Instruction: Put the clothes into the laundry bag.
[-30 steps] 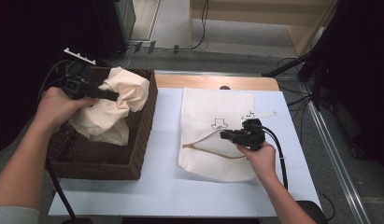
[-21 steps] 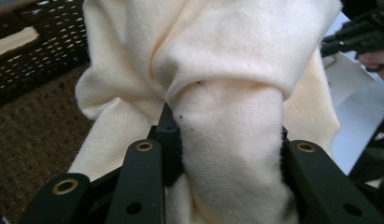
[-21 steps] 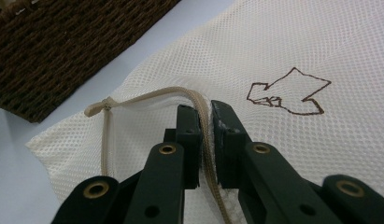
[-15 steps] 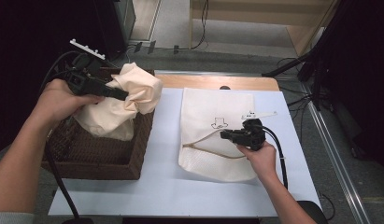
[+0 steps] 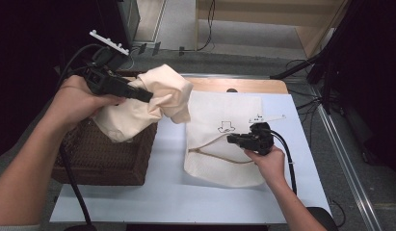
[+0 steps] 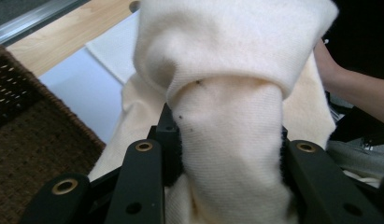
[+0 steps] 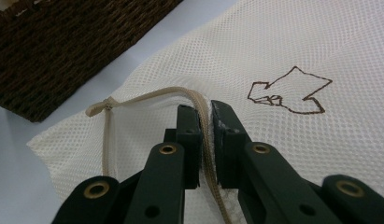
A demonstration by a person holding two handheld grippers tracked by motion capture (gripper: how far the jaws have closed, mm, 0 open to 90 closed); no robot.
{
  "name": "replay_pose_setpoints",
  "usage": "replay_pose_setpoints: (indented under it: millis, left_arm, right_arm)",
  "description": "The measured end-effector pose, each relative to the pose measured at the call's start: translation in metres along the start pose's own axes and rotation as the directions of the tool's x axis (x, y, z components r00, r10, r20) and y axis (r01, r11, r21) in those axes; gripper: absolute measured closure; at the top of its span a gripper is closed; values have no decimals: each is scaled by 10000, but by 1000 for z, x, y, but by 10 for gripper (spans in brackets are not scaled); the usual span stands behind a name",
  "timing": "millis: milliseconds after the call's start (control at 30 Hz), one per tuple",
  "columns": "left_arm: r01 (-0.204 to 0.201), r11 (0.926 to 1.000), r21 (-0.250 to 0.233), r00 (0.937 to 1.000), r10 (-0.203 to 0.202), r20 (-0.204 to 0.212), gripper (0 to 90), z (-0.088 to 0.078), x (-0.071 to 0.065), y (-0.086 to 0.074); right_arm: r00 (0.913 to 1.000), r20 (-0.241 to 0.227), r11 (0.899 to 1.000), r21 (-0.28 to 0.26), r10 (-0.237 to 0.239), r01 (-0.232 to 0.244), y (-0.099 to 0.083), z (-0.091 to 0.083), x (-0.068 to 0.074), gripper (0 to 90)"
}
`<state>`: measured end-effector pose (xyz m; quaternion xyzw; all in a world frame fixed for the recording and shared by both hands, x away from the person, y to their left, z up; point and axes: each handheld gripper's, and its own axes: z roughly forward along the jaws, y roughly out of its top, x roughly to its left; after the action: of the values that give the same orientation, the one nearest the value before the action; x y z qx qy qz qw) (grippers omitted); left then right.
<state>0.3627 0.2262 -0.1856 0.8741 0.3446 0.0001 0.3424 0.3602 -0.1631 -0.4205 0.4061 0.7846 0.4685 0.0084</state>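
We hold the cream garment (image 5: 152, 98) bunched in the left tool (image 5: 138, 92) above the wicker basket (image 5: 104, 154), while the mesh bag (image 5: 219, 144), its edge and drawstring pinched in the right tool (image 5: 232, 139), lies to the garment's right on the tabletop (image 5: 166, 192).

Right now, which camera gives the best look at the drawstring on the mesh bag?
The right gripper view: the drawstring runs close up between the right tool's shut jaws, knot visible. The high view shows it as a thin line across the mesh bag. The left gripper view offers cream cloth instead.
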Motion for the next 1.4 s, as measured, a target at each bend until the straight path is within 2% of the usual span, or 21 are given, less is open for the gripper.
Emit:
replay_pose_setpoints:
  millis: [300,500,633,767,867,967,1100,1200,1333,1400]
  left_arm:
    - [-659,9978,87,9966,654,495,629,14,-32,16]
    - [-971,9953,-17,9912,968,897,627,21,-50,23]
    - [-1233,9924,-13,9844,1225,1266,626,23,-67,25]
    - [-1528,9881,-154,9808,1536,1202,624,23,-87,26]
    - [-1617,9866,-209,9724,1629,1673,624,25,-97,26]
    - [-1748,9845,-168,9657,1747,1922,623,32,-108,27]
    - [-2078,9781,-146,9540,2059,2180,623,44,-124,29]
    - [-2090,9779,-4,9510,2033,2330,621,58,-126,26]
    - [-1834,9826,282,9603,1729,2187,621,83,-119,13]
    - [-1676,9850,401,9623,1546,2239,621,92,-114,6]
  right_arm:
    - [10000,-15,10000,-33,59,-59,1,0,0,832]
    - [10000,8,10000,0,17,-17,1,0,1,832]
    - [10000,-20,10000,-34,45,-45,1,-1,0,832]
    - [10000,-3,10000,-32,60,-60,2,-1,0,832]
    - [10000,-5,10000,-54,58,-58,2,-1,1,832]
    - [10000,-10,9999,-73,96,-96,2,-2,1,833]
    - [9999,-31,9998,-131,170,-171,2,-3,0,834]
    - [9998,-45,9997,-122,212,-213,3,-3,0,834]
    - [9999,-14,9998,-122,160,-160,3,-4,0,834]
    - [9999,-2,9998,-134,153,-153,3,-4,0,833]
